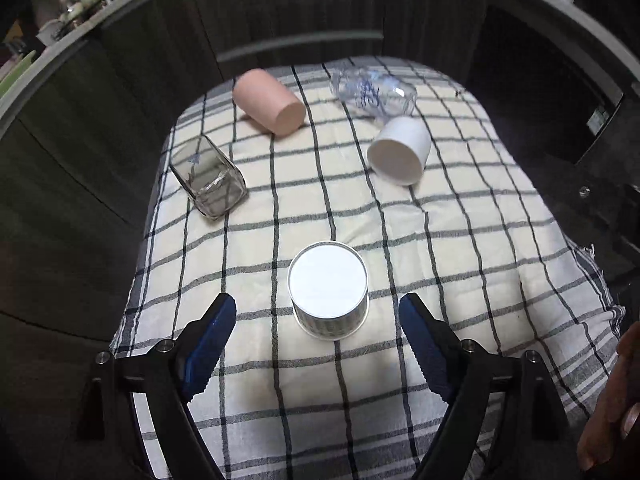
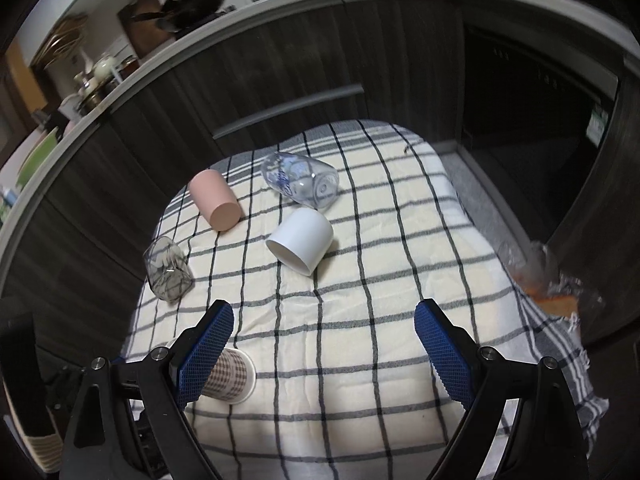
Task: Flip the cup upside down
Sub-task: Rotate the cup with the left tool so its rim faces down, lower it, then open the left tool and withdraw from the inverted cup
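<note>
A checked paper cup (image 1: 328,292) stands upside down on the plaid cloth (image 1: 460,264), its white base up. My left gripper (image 1: 318,312) is open and empty, its blue pads on either side of the cup and a little nearer to me, not touching it. In the right wrist view the same cup (image 2: 232,376) shows partly behind the left pad. My right gripper (image 2: 324,322) is open and empty above bare cloth (image 2: 400,280). Several other cups lie on their sides: pink (image 1: 270,102), white (image 1: 400,150), smoky glass (image 1: 208,176), clear printed glass (image 1: 372,90).
Dark cabinet fronts (image 1: 280,8) ring the far side of the table. The side-lying cups show in the right wrist view: pink (image 2: 216,200), white (image 2: 302,240), smoky glass (image 2: 166,270), clear glass (image 2: 300,180). A crumpled plastic bag (image 2: 552,276) sits at the right edge.
</note>
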The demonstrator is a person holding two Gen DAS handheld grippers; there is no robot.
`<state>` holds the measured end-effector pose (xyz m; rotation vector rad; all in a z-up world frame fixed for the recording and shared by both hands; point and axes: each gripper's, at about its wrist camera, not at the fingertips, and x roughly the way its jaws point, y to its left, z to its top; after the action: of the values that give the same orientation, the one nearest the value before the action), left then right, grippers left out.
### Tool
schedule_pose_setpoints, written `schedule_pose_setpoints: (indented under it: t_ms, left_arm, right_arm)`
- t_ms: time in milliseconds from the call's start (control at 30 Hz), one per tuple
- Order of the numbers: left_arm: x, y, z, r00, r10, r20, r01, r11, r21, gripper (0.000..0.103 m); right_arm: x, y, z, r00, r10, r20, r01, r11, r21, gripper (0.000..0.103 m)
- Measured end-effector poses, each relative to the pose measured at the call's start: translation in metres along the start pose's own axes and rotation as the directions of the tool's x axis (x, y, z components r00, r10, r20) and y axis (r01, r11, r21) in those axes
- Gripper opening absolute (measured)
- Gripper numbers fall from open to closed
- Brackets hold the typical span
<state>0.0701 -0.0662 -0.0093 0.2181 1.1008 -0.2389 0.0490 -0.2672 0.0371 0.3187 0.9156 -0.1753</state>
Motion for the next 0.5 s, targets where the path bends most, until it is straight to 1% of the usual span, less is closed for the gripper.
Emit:
schedule_pose_setpoints:
  t_ms: [100,267,367,500]
  left_arm:
    - [-0.005,0.002,-0.008,0.999,-0.007,0.045,0.008,1.0,-0.028,0.084]
    - [-0.011,0.007,-0.017,0.992,0.016,0.123,-0.007,0.997,-0.071,0.086]
    - [-0.014,0.01,-0.023,0.982,0.037,0.184,-0.02,0.995,-0.094,0.086]
    - [-0.017,0.014,-0.031,0.971,0.018,0.239,0.013,0.992,-0.129,0.089]
  right_arm:
    - [-0.005,0.008,-0.004,0.999,-0.013,0.041,0.015,0.999,-0.049,0.092]
    - [-0.017,0.017,-0.01,0.992,-0.032,0.12,0.045,0.993,-0.106,0.092]
    - [-0.023,0.019,-0.015,0.986,-0.038,0.163,0.058,0.99,-0.125,0.092]
    - [-0.026,0.023,-0.02,0.981,-0.045,0.189,0.074,0.986,-0.15,0.093]
